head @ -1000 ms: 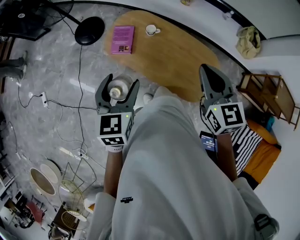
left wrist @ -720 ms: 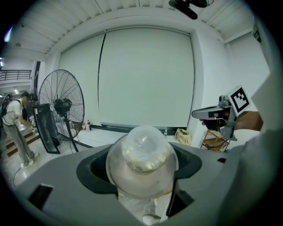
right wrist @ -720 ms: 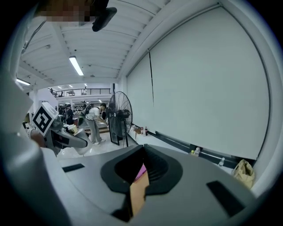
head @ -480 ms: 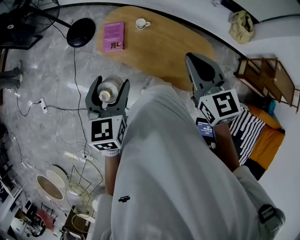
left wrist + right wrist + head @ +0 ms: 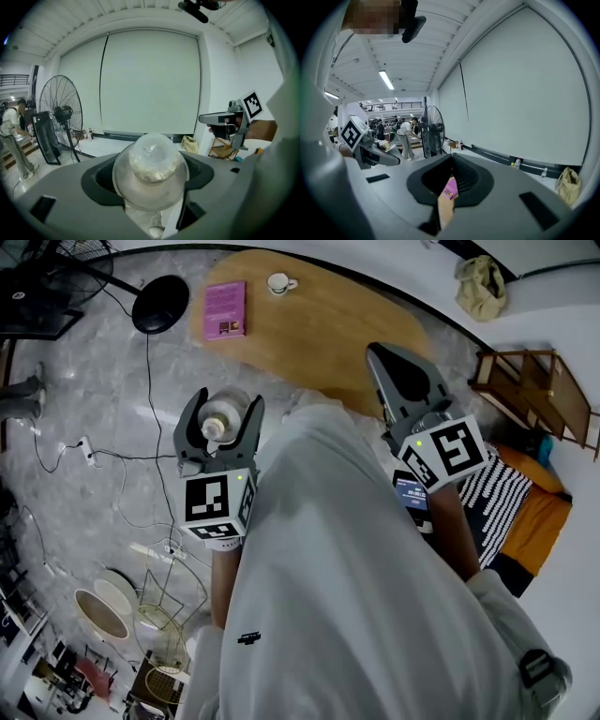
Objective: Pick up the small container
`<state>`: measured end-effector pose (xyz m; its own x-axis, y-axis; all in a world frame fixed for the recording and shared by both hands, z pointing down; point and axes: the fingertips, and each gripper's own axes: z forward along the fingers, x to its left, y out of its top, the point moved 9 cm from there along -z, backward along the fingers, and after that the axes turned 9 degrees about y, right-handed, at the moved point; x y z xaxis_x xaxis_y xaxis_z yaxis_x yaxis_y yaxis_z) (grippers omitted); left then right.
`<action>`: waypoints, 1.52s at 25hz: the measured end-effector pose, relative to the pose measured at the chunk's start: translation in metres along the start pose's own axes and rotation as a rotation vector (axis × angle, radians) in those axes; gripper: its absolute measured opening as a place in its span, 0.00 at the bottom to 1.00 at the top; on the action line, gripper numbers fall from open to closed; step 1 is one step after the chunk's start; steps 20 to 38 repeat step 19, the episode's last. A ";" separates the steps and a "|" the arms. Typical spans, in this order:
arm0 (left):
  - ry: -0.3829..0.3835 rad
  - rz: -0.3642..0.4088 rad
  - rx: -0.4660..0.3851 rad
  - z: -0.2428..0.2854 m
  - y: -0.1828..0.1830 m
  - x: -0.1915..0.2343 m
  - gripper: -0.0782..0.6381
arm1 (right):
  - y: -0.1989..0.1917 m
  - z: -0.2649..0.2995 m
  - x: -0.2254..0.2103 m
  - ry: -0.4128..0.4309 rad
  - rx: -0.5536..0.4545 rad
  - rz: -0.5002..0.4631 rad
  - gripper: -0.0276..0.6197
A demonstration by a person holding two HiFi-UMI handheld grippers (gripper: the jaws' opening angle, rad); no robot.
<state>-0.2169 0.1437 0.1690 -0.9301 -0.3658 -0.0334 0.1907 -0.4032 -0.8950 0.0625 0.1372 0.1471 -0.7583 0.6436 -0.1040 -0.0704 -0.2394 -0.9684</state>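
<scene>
Left tool (image 5: 223,414): jaws clamped on the small clear container (image 5: 150,161), raised above the floor, near the wooden table (image 5: 356,324). Right tool (image 5: 380,357): jaws together, empty. Handling: firm squeeze, carry level.

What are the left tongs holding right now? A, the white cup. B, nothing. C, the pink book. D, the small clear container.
D: the left tongs are clamped round the small clear container, while the pink book and white cup lie on the wooden table.
</scene>
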 end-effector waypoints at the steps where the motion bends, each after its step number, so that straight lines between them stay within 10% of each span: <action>1: -0.001 0.001 -0.001 0.000 0.001 -0.001 0.59 | 0.000 0.000 0.000 -0.001 0.001 -0.003 0.05; 38: -0.032 0.013 0.016 -0.005 -0.008 -0.015 0.59 | -0.010 -0.016 0.001 -0.049 0.026 -0.020 0.05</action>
